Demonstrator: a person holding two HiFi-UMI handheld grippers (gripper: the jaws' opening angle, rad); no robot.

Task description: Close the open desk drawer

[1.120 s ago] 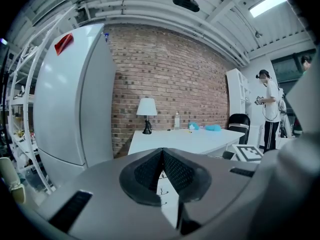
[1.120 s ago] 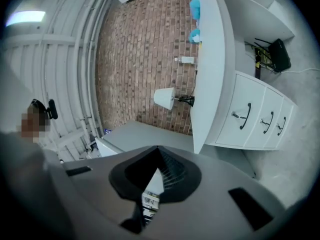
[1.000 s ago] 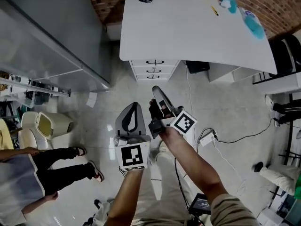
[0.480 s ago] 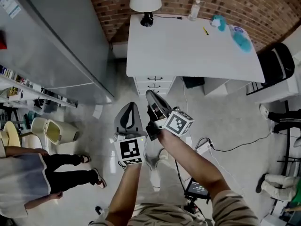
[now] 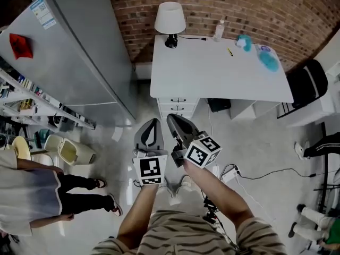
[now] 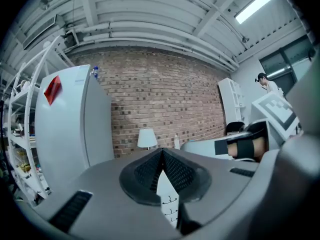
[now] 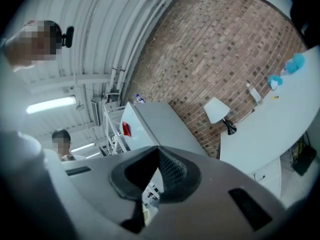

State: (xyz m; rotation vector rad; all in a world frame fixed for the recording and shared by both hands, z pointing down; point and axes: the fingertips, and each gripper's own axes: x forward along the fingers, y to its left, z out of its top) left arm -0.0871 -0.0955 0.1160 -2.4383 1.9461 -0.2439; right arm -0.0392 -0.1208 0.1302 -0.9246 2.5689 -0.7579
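1. The white three-drawer unit (image 5: 178, 106) stands under the left end of the white rectangular desk (image 5: 223, 73), straight ahead of both tools and well apart from them.
2. The left grey two-jaw gripper (image 5: 152, 123) and the right grey two-jaw gripper (image 5: 172, 119) each have their jaws pressed together, gripping nothing.
3. The right tip looks slightly nearer the drawers.
4. Which drawer is open is too small to tell.

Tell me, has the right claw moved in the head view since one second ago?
Yes, toward the white three-drawer desk stack: the tip of the grey right claw now reaches the stack's bottom edge in the picture, whereas floor showed between them earlier.
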